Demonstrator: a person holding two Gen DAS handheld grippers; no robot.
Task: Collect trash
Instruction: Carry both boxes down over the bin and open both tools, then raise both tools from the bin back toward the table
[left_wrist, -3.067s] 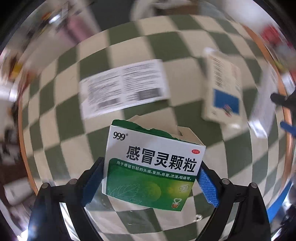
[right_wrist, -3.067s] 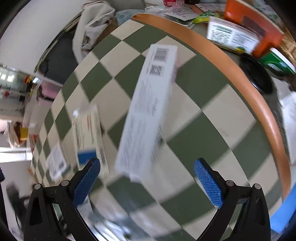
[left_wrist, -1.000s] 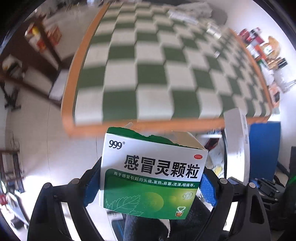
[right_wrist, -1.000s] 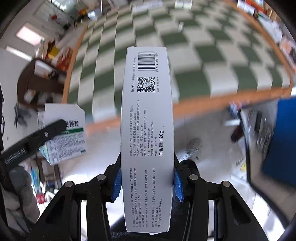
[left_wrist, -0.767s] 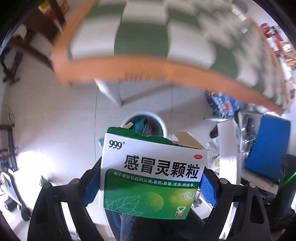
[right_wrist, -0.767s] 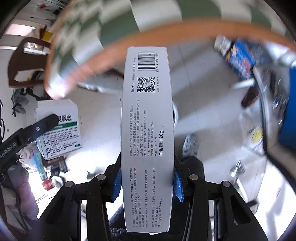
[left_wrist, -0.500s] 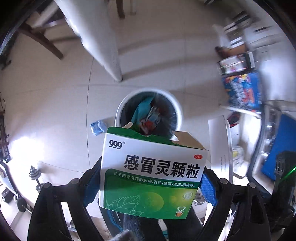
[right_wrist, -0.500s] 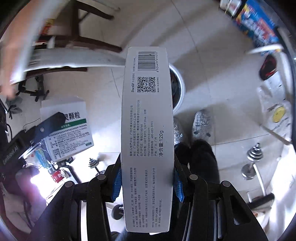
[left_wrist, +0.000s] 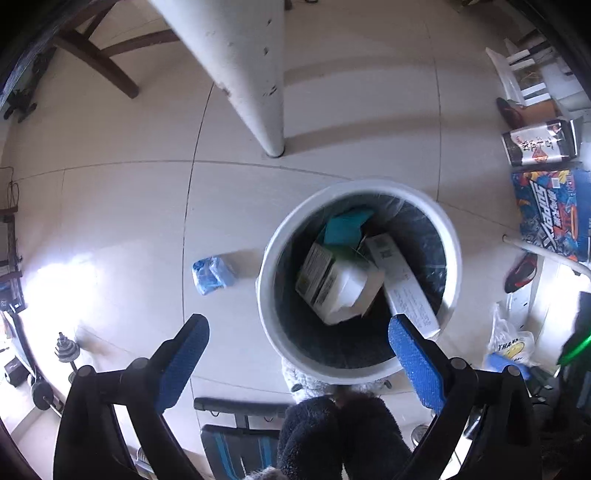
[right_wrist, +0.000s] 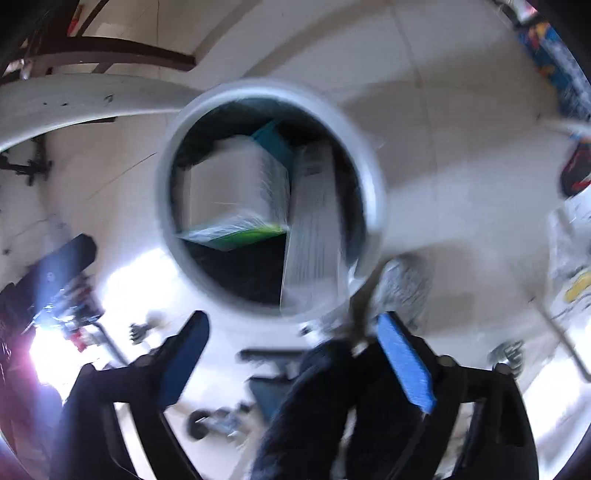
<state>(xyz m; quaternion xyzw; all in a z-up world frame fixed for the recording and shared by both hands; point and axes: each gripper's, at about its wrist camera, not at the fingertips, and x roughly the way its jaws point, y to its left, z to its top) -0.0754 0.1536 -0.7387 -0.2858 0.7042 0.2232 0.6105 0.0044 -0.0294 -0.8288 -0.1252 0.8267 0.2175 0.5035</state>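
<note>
Your left claw (left_wrist: 297, 354) and right claw (right_wrist: 291, 354) are both opening, nothing between them. The long white box (left_wrist: 402, 282) lies slanted in the bin (left_wrist: 269, 258), barcode end deepest. The medicine box (left_wrist: 334, 282) sits tilted beside it.

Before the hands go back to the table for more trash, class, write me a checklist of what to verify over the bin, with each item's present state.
1. Left gripper empty: ok, jaws opening, nothing between them.
2. Right gripper empty: ok, jaws opening, nothing between them.
3. Green and white box inside the trash bin: ok.
4. Long white box inside the bin: ok, its end leans near the rim.
5. Floor around bin free of trash: not ok, a blue crumpled item lies beside it.
6. Both boxes settled: cannot tell, right view is blurred.
</note>
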